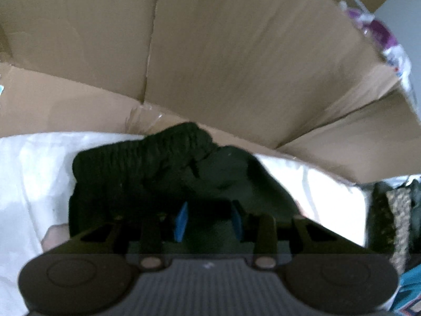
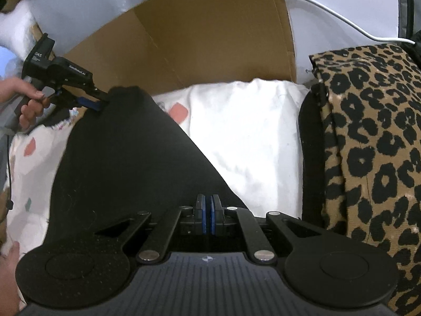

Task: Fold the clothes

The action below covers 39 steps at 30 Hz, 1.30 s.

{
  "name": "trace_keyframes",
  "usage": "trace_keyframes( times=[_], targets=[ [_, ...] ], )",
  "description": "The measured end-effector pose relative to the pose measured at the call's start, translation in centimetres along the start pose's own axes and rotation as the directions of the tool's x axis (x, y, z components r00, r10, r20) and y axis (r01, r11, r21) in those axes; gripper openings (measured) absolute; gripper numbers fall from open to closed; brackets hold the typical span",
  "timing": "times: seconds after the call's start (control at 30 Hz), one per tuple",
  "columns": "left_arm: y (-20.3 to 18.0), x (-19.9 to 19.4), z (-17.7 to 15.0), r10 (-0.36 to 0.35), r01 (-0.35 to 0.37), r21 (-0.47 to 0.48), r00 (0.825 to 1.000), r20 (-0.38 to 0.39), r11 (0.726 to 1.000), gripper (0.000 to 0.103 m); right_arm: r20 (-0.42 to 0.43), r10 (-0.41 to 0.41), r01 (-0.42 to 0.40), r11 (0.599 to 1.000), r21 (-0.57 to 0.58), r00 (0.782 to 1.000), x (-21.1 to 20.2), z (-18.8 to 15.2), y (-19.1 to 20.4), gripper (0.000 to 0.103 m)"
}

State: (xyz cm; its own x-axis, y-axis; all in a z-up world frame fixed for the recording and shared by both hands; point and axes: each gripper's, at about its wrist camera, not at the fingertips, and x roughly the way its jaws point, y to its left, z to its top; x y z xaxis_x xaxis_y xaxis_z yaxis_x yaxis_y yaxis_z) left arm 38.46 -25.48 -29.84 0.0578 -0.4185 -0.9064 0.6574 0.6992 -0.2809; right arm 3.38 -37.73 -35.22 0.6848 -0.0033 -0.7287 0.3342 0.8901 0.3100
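Observation:
A black garment (image 1: 158, 163) with a gathered elastic band fills the space between my left gripper's (image 1: 209, 210) blue pads (image 1: 181, 221), bunched thick there; the jaws stand partly apart, clamped on it. In the right wrist view the same black garment (image 2: 126, 158) hangs stretched as a flat dark sheet. The left gripper (image 2: 98, 102) pinches its far upper corner, with a hand (image 2: 26, 97) on the grip. My right gripper (image 2: 208, 200) is shut on the near edge, blue pads pressed together.
A large open cardboard box (image 1: 236, 52) stands close behind the garment (image 2: 197, 39). Under the garment lies white cloth (image 2: 250, 131) beside a sheet with pink spots (image 2: 29, 144). A leopard-print cloth (image 2: 368, 144) lies at the right. A white cable (image 2: 342, 18) runs behind.

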Motion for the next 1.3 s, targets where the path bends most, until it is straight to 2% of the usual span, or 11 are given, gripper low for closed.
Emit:
trace_keyframes(
  times=[0.2,0.43,0.53,0.6,0.63,0.7,0.77,0.83,1.0,1.23,1.3],
  targets=[
    [0.7,2.5,-0.1,0.011,-0.011,-0.010,1.000,0.003,1.000,0.038,-0.055,-0.084,0.082,0.996,-0.034,0.995,1.0,-0.6,-0.6,0.004],
    [1.2,0.3,-0.4,-0.026,0.026,-0.021,1.000,0.011,0.999,0.040,-0.094,-0.132,0.128,0.990,-0.052,0.987,1.0,-0.8,-1.1,0.009],
    [1.5,-1.9,-0.7,-0.058,0.058,-0.003,0.998,0.029,0.998,0.041,-0.093,-0.133,0.130,0.991,-0.040,0.987,0.4,-0.6,-0.5,0.025],
    [1.6,-3.3,-1.0,-0.080,0.079,0.021,0.996,0.048,0.997,0.041,-0.075,-0.108,0.104,0.993,-0.061,0.991,-0.2,-0.4,0.2,0.048],
    [1.5,-4.1,-1.3,-0.082,0.079,0.038,0.995,0.057,0.996,0.041,-0.055,-0.101,0.096,0.992,-0.084,0.993,-0.6,-0.4,0.6,0.050],
    [1.9,-5.4,-2.0,-0.080,0.075,0.068,0.994,0.071,0.995,0.041,-0.013,-0.086,0.083,0.988,-0.133,0.996,-1.2,-0.4,1.2,0.050],
    [2.5,-6.1,-2.6,-0.066,0.059,0.093,0.995,0.076,0.994,0.041,0.008,-0.101,0.101,0.989,-0.106,0.995,-1.3,-0.5,1.5,0.050],
    [3.2,-6.5,-3.4,-0.036,0.027,0.128,0.997,0.073,0.991,0.041,0.034,-0.060,0.062,0.996,-0.069,0.998,-1.3,-0.8,1.6,0.050],
    [6.0,-5.4,-5.3,-0.002,-0.005,0.133,0.999,0.049,0.991,0.041,-0.018,-0.025,0.023,0.995,-0.095,1.000,0.7,-1.6,3.2,0.050],
    [8.7,-3.3,-5.6,0.053,-0.060,0.092,0.995,0.081,0.994,0.041,-0.068,-0.051,0.042,0.991,-0.125,0.996,2.2,-2.2,3.7,0.050],
    [9.4,-2.8,-5.6,0.078,-0.085,0.078,0.993,0.092,0.993,0.048,-0.076,-0.063,0.052,0.989,-0.138,0.995,2.1,-2.2,3.7,0.050]
  ],
)
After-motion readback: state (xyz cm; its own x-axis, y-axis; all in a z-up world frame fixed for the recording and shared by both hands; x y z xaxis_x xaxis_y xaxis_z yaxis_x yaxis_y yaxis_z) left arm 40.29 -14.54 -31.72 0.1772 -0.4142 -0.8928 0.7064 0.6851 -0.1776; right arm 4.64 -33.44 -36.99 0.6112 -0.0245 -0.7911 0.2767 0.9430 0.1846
